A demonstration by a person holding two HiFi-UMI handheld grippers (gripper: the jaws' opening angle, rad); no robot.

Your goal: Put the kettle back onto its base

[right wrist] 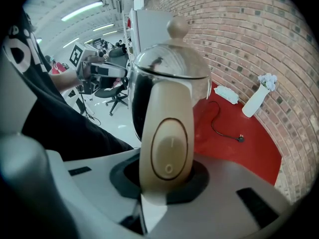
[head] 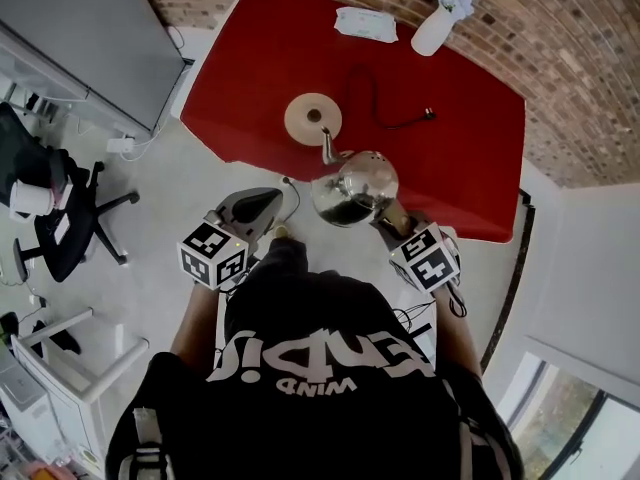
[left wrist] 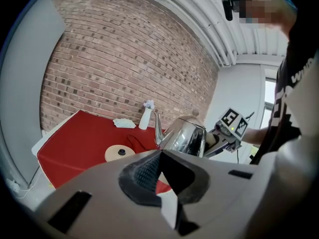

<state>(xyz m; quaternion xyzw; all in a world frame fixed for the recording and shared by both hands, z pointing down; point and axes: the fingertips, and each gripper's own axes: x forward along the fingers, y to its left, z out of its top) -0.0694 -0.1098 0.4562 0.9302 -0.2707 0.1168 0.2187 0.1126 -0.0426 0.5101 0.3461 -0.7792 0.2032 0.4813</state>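
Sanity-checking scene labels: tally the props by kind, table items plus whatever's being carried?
kettle: 1
kettle base: 1
power cord: 1
white vase: 1
white cloth: 1
Total: 5

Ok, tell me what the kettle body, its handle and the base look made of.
Kettle body: polished metal, likely stainless steel; it reflects its surroundings like a mirror. Handle: smooth beige plastic by the look, with a soft sheen and no grain. Base: same beige, probably plastic, though too small to be sure.
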